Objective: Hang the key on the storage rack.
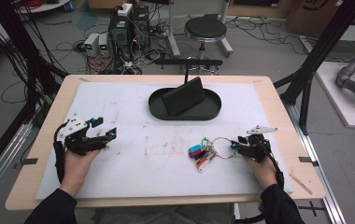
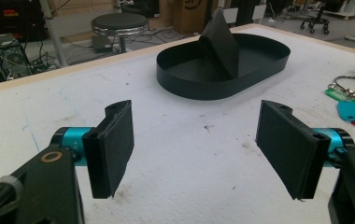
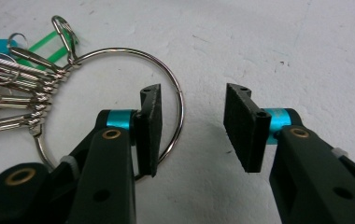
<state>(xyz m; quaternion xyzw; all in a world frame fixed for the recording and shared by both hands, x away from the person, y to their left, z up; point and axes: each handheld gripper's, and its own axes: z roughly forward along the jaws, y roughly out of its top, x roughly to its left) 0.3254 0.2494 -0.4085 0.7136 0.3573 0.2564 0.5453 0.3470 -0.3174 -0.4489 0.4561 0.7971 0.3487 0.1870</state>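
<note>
The key ring (image 3: 119, 107) is laid flat near the tabletop's (image 1: 259, 182) right front edge, its tagged keys (image 1: 201, 155) fanned leftward. It is straddled by the right gripper (image 3: 192, 126), whose jaws are held moderately apart, one pad inside the loop. The thin wire could be missed or slid away on closing. The left gripper (image 2: 194, 149) is held wide, unloaded, near the left edge.

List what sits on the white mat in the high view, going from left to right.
left gripper → black oval tray holding a leaning black slab → coloured key tags → large metal key ring → right gripper, jaws open at the ring's right edge.
</note>
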